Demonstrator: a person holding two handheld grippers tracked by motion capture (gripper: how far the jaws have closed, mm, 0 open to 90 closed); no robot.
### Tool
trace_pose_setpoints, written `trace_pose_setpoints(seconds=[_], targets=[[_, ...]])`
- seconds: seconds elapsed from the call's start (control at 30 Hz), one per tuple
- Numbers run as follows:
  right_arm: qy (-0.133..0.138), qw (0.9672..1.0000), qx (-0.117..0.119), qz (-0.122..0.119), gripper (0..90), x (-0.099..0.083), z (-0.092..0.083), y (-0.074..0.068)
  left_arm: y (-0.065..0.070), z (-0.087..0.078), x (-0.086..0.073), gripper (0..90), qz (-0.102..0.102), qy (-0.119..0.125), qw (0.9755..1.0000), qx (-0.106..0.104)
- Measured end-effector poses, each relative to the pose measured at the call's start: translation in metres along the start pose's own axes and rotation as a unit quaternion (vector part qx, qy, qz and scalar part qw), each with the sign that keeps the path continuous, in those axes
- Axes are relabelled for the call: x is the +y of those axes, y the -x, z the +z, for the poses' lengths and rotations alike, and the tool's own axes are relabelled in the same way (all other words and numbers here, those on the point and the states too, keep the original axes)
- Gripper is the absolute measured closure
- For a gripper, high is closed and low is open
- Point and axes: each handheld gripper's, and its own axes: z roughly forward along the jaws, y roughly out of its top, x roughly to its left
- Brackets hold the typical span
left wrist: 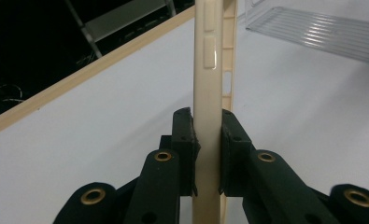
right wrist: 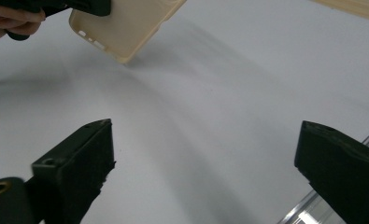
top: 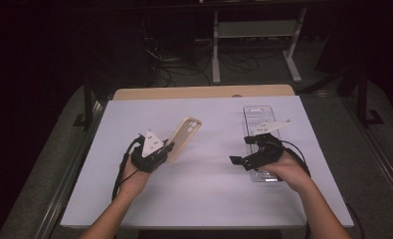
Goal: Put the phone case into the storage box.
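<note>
I'm working over a table (top: 204, 199) covered by a plain white sheet, with a strip of pale wood showing along its far edge. The room around it is dark; behind the table I can make out a light metal frame (top: 256, 40) on the floor and a tangle of cables beside it.

On the table I count one clear plastic tray (top: 257, 117), ribbed along its floor, lying lengthwise on the right side. There is one phone case (top: 184, 138), and two grippers, one in each of my hands.

The phone case is cream-coloured, soft-looking, with rounded corners. In the high view it tilts up and away from my left gripper (top: 165, 151), lifted clear of the white sheet over the left-centre of the table, well apart from the tray. In the left gripper view (left wrist: 209, 154) I see it edge-on: a narrow cream band with raised side buttons and small cut-outs along one rim, standing straight up between the two black jaws. Both pads press against its faces, so my left gripper is clamped on the phone case.

My right gripper (top: 253, 149) sits over the near part of the tray. In the right gripper view (right wrist: 205, 163) its jaws stand wide apart with bare white sheet between them, grasping nothing; the tray's edge shows at the lower right, and the case hangs at the top left.
</note>
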Motion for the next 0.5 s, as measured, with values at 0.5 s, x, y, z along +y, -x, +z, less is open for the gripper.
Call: trace_pose_setpoints(seconds=[0.5], targets=[[-0.03, 0.9993, -0.012, 0.021, 2.4, 0.023, 0.019, -0.001, -0.003, -0.001, 0.003, 79.1, -0.011, 0.0, 0.9999, 0.009]])
